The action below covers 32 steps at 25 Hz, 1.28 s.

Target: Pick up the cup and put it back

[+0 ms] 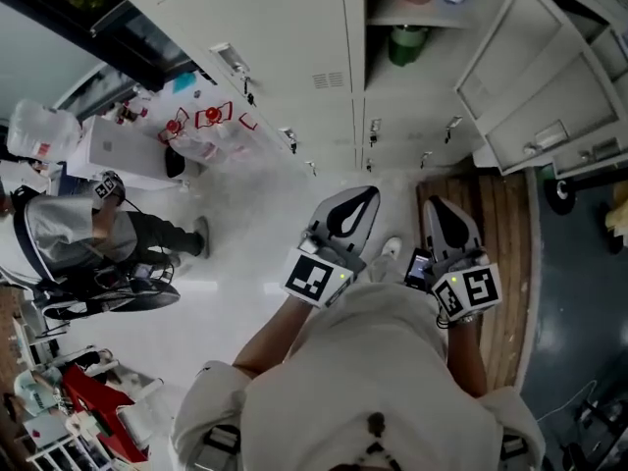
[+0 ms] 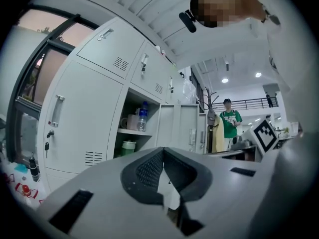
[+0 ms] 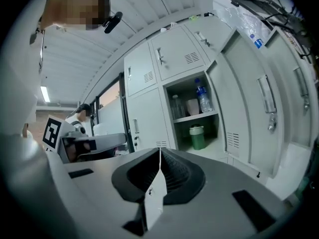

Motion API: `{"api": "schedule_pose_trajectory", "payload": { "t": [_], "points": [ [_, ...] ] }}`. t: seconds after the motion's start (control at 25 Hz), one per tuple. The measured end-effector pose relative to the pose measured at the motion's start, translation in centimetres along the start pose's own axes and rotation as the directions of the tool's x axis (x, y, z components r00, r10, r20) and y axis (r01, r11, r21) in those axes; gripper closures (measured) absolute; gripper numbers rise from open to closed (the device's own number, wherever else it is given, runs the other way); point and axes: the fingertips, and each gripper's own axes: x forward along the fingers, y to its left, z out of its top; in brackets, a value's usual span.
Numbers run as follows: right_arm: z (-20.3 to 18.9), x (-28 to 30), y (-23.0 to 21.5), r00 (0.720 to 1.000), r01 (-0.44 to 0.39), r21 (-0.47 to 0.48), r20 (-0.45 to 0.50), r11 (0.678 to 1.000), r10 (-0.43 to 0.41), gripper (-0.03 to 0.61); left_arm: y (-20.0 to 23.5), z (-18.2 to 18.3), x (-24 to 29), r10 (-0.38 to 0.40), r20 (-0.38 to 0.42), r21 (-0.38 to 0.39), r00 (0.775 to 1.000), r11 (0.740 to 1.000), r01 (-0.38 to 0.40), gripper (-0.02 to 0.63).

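Note:
A green cup [image 1: 407, 42] with a pale lid stands on the lower shelf of an open locker, also visible in the left gripper view [image 2: 128, 147] and the right gripper view [image 3: 197, 136]. On the shelf above it stand a water bottle [image 3: 202, 96] and a pale cup [image 3: 193, 106]. My left gripper [image 1: 365, 194] and right gripper [image 1: 439, 205] are held side by side in front of my chest, pointing at the lockers and well short of them. Both are shut with nothing between the jaws, as the left [image 2: 163, 150] and right [image 3: 160, 150] gripper views show.
The locker's door [image 1: 535, 77] hangs open to the right. Closed grey lockers [image 1: 294, 57] fill the wall at left. A seated person [image 1: 98, 238] is on the floor's left side among clutter. Another person in a green shirt [image 2: 230, 123] stands in the background.

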Motion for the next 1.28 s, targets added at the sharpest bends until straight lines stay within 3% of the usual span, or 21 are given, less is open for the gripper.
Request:
{"api": "schedule_pose_trajectory", "payload": {
  "t": [0.4, 0.72, 0.84, 0.92, 1.0, 1.04, 1.28],
  "points": [
    [2.4, 3.3, -6.9, 0.993, -0.121, -0.027, -0.011, 0.992, 0.121, 0.551, 0.9, 1.0, 7.8, 0.135, 0.051, 0.008, 0.99, 0.991, -0.135, 0.604],
    [2.0, 7.8, -9.0, 0.983, -0.171, -0.036, -0.071, 0.985, 0.168, 0.55, 2.9, 1.9, 10.7, 0.176, 0.075, 0.009, 0.982, 0.984, -0.177, 0.604],
    [2.5, 10.3, -9.7, 0.988, -0.143, -0.074, -0.072, 0.987, 0.137, 0.546, 4.2, 2.2, 11.6, 0.172, 0.088, 0.006, 0.981, 0.985, -0.173, 0.604],
    [2.9, 12.2, -10.5, 0.991, -0.121, -0.078, -0.071, 0.99, 0.116, 0.497, 5.0, 2.3, 12.4, 0.158, 0.092, -0.004, 0.983, 0.987, -0.158, 0.604],
    [3.5, 14.3, -11.3, 0.993, -0.105, -0.064, -0.063, 0.992, 0.101, 0.354, 5.7, 2.7, 13.3, 0.137, 0.096, -0.014, 0.986, 0.991, -0.137, 0.604],
    [3.7, 15.4, -11.9, 0.995, -0.09, -0.057, -0.057, 0.994, 0.086, 0.32, 6.1, 3.0, 13.8, 0.124, 0.1, -0.016, 0.987, 0.992, -0.123, 0.604],
    [2.7, 22.8, -16.1, 0.995, 0.044, -0.085, -0.081, 0.995, -0.051, 0.233, 8.1, 4.5, 16.3, 0.057, 0.117, -0.012, 0.991, 0.998, -0.056, 0.604]
  ]
}}
